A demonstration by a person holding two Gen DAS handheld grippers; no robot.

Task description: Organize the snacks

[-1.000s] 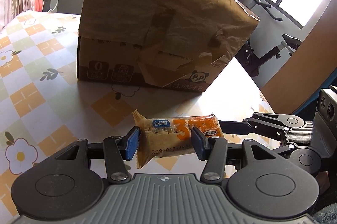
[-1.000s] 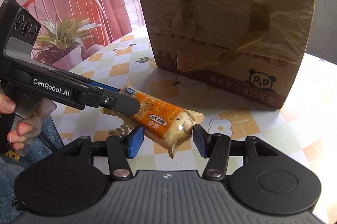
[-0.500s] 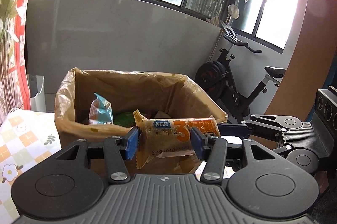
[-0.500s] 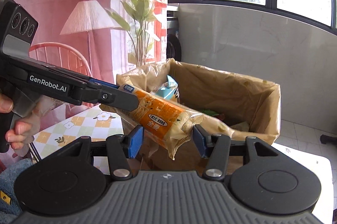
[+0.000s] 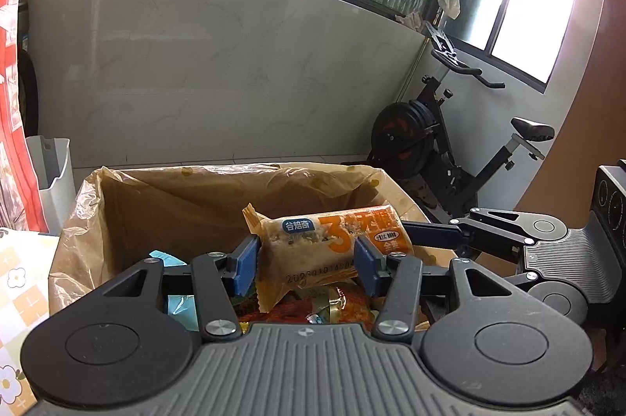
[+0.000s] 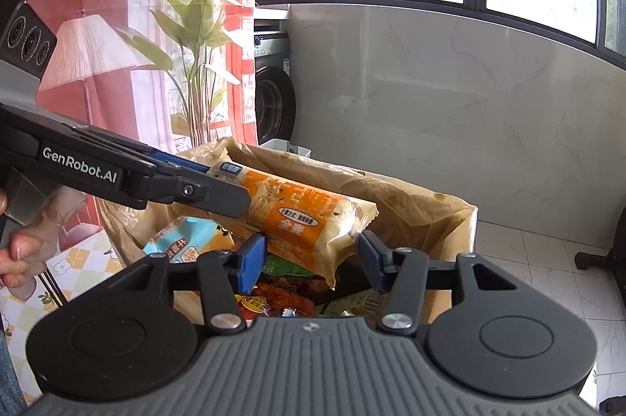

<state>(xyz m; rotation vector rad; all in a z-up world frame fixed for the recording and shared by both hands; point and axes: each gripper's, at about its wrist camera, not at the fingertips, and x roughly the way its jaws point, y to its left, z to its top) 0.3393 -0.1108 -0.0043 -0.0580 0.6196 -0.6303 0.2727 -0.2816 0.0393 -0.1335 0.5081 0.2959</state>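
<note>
An orange and white snack bar packet [image 5: 332, 244] is held between both grippers above the open cardboard box [image 5: 129, 193] lined with a brown bag. My left gripper [image 5: 305, 263] is shut on one end of the packet and my right gripper [image 6: 311, 261] is shut on its other end [image 6: 313, 220]. The left gripper also shows in the right wrist view [image 6: 219, 191], the right gripper in the left wrist view [image 5: 426, 234]. The box holds several snack packs, among them a light blue one [image 6: 184, 240] and red ones [image 6: 274, 298].
The box stands on a table with a flowered check cloth [image 5: 15, 283]. An exercise bike [image 5: 442, 146] stands at the right by the wall. A white bin [image 5: 54, 173], a washing machine [image 6: 274, 91] and a plant [image 6: 195, 44] stand behind.
Both grippers have risen with the packet from the table in front of the box to above its open top. The box's inside has come into view.
</note>
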